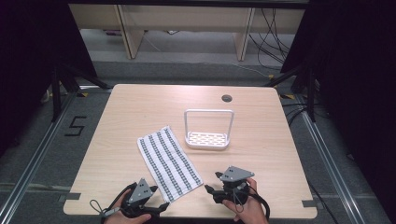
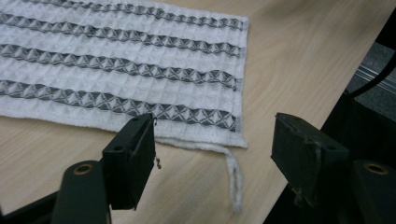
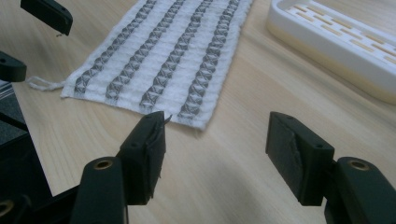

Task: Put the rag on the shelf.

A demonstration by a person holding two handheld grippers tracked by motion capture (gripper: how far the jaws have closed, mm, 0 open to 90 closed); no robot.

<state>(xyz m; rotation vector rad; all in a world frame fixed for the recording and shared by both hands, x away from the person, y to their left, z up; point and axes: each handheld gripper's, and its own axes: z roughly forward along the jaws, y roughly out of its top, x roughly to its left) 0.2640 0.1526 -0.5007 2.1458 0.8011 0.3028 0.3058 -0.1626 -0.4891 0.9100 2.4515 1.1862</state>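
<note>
Towel (image 1: 169, 163) first: a white waffle-weave cloth with dark grey patterned stripes along its length, spread flat on the wooden table (image 1: 261, 186) and running at a slant. Its near short edge ends between the two grippers, close to the table's front edge.

Left gripper (image 1: 159, 199) is held in the person's left hand (image 1: 133, 215) at the near edge of the table, just off the towel's near corner. In the left gripper view its jaws stand wide apart with nothing between them, and the towel (image 2: 121, 70) lies right ahead, its hem just beyond the left jaw tip. A loose white thread (image 2: 233, 179) trails from that corner across the bare wood between the jaws.

Right gripper (image 1: 212, 183) sits in the right hand (image 1: 250, 207) on the other side of the towel's near end, near it but apart. Its jaws are also spread wide and empty. From the right gripper view the towel (image 3: 177, 51) stretches away ahead and to the left, its corner just past the left jaw tip.

Beyond the right gripper, farther up the table, stands a white slotted tray (image 1: 208, 140) with a tall hoop handle, just beside the towel's long edge and not touching it.
</note>
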